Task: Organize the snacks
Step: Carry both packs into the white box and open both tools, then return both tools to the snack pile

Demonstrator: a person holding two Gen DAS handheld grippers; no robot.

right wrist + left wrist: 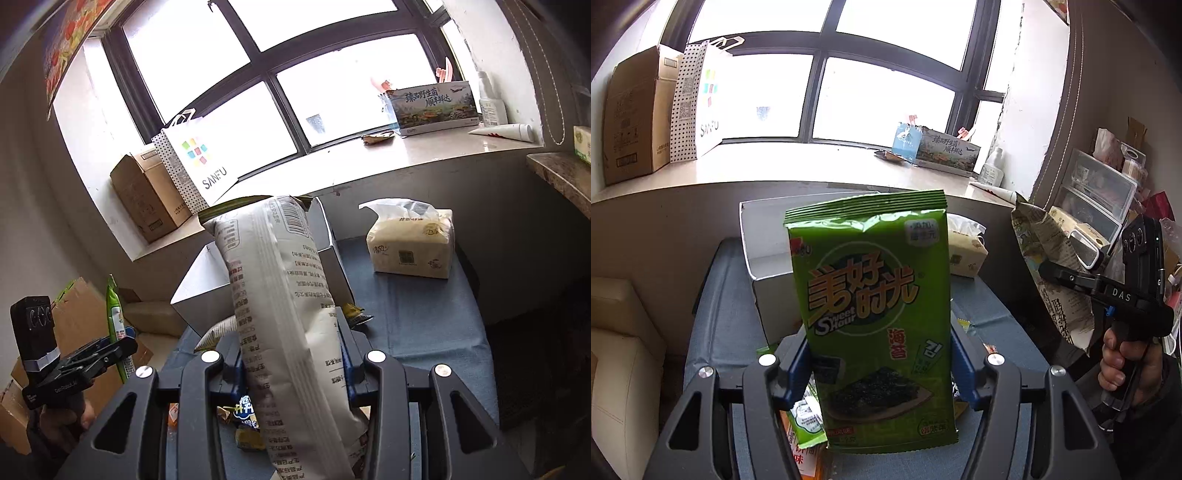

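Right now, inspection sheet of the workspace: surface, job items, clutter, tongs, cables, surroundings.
Surface: blue cloth over the table, partly covered.
Job's things: green seaweed pack held upright; white snack bag held upright, back side to the camera; open white box behind them.
Clutter: tissue pack on the cloth; loose wrappers under the right tongs.
Grippers: left tongs shut on the seaweed pack; right tongs shut on the snack bag.
Cables: nothing seen.
Surroundings: window sill with SANFU bag, cardboard box, printed box.
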